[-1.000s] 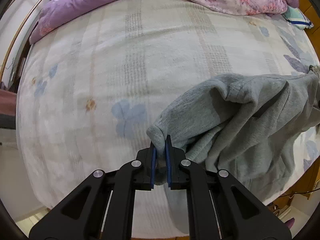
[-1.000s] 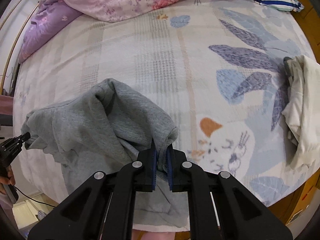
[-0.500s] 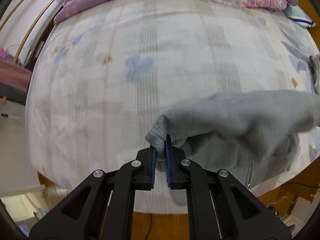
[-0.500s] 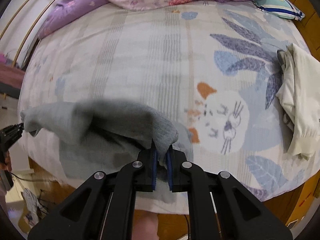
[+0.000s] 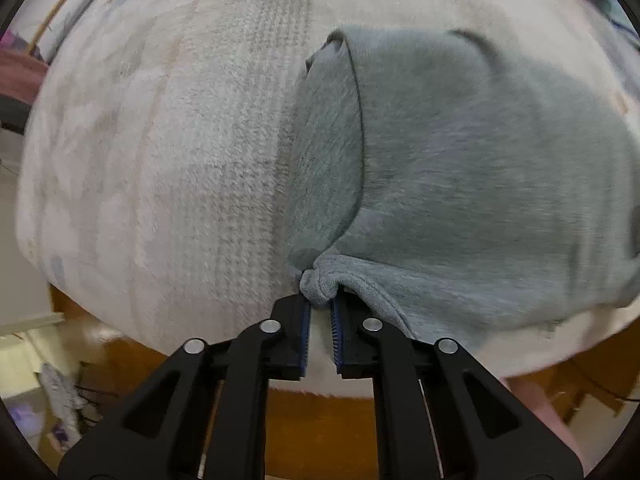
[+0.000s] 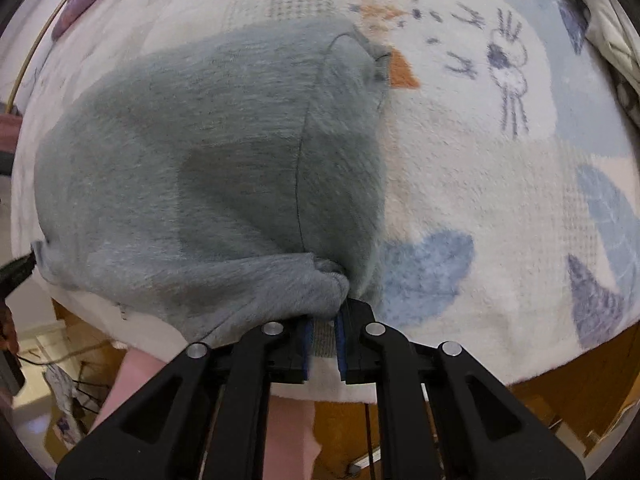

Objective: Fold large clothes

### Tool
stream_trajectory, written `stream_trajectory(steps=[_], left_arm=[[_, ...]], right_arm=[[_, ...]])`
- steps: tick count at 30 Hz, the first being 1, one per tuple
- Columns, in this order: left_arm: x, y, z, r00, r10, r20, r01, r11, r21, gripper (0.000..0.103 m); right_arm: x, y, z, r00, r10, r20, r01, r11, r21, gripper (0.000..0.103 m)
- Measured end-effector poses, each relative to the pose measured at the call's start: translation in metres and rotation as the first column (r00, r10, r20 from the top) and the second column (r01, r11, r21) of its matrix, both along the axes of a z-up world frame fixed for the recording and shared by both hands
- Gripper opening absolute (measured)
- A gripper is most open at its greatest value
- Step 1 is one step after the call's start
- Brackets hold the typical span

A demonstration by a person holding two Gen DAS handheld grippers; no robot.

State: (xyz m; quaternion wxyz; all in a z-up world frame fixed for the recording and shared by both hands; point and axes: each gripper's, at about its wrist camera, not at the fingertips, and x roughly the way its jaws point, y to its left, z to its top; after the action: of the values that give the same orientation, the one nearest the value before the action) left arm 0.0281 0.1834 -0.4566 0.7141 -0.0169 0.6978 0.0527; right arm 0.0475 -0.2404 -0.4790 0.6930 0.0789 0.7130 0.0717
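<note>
- Left hand-held gripper pinches the gray sweatshirt corner at its tips.
- Right hand-held gripper clamps the opposite corner; sweatshirt spreads ahead on the bed.

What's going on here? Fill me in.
A person is folding a grey sweatshirt on a bed with a patterned blanket, working a handheld gripper in each hand. The left gripper and the right gripper each pinch a bunched corner of the garment's near edge. The garment is spread fairly flat across the blanket, with its near edge at the bed's edge. A pale garment lies off to the right.
</note>
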Motion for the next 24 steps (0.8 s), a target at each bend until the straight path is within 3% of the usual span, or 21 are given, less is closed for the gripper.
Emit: stream_trajectory(steps=[2, 5, 9, 13, 16, 18, 19, 20, 21, 23, 24], left_arm=[[-0.006, 0.007, 0.015, 1.0, 0.016, -0.008, -0.016, 0.996, -0.087, 0.047], [-0.02, 0.013, 0.033, 0.999, 0.048, 0.013, -0.045, 0.984, -0.173, 0.061], [-0.035, 0.015, 0.033, 0.988, 0.15, -0.024, -0.15, 0.944, -0.295, 0.069], [-0.032, 0.007, 0.01, 0.965, 0.252, -0.078, -0.262, 0.882, -0.392, 0.073], [-0.021, 0.0, -0.012, 0.942, 0.32, -0.1, -0.333, 0.853, -0.401, 0.073], [-0.011, -0.002, -0.018, 0.92, 0.386, -0.065, -0.374, 0.817, -0.438, 0.066], [-0.006, -0.003, -0.019, 0.914, 0.404, -0.041, -0.379, 0.813, -0.443, 0.041], [0.001, -0.006, -0.021, 0.918, 0.394, -0.04, -0.372, 0.826, -0.423, 0.017], [0.006, -0.008, -0.023, 0.925, 0.376, -0.059, -0.366, 0.838, -0.405, 0.014], [0.011, -0.009, -0.018, 0.936, 0.345, -0.074, -0.346, 0.858, -0.379, 0.006], [0.009, -0.007, -0.011, 0.941, 0.329, -0.078, -0.333, 0.862, -0.381, 0.005]], right_arm=[[-0.004, -0.007, 0.018, 0.999, -0.047, -0.015, 0.048, 0.997, 0.054, 0.029], [-0.019, -0.011, 0.035, 0.995, -0.086, -0.051, 0.091, 0.989, 0.116, 0.077], [-0.039, -0.008, 0.032, 0.975, -0.147, -0.164, 0.182, 0.958, 0.221, 0.078], [-0.038, 0.002, 0.014, 0.941, -0.251, -0.226, 0.317, 0.886, 0.338, 0.078], [-0.018, 0.006, 0.001, 0.911, -0.36, -0.201, 0.41, 0.842, 0.351, 0.078], [-0.002, 0.007, -0.008, 0.877, -0.45, -0.167, 0.48, 0.814, 0.327, 0.078], [0.003, 0.008, -0.011, 0.865, -0.475, -0.165, 0.502, 0.797, 0.335, 0.077], [0.01, 0.013, -0.015, 0.85, -0.498, -0.172, 0.526, 0.786, 0.326, 0.051], [0.01, 0.017, -0.02, 0.843, -0.501, -0.194, 0.537, 0.794, 0.286, 0.005], [0.007, 0.019, -0.015, 0.824, -0.52, -0.225, 0.566, 0.773, 0.287, 0.005], [0.004, 0.02, -0.006, 0.833, -0.509, -0.217, 0.552, 0.782, 0.29, 0.005]])
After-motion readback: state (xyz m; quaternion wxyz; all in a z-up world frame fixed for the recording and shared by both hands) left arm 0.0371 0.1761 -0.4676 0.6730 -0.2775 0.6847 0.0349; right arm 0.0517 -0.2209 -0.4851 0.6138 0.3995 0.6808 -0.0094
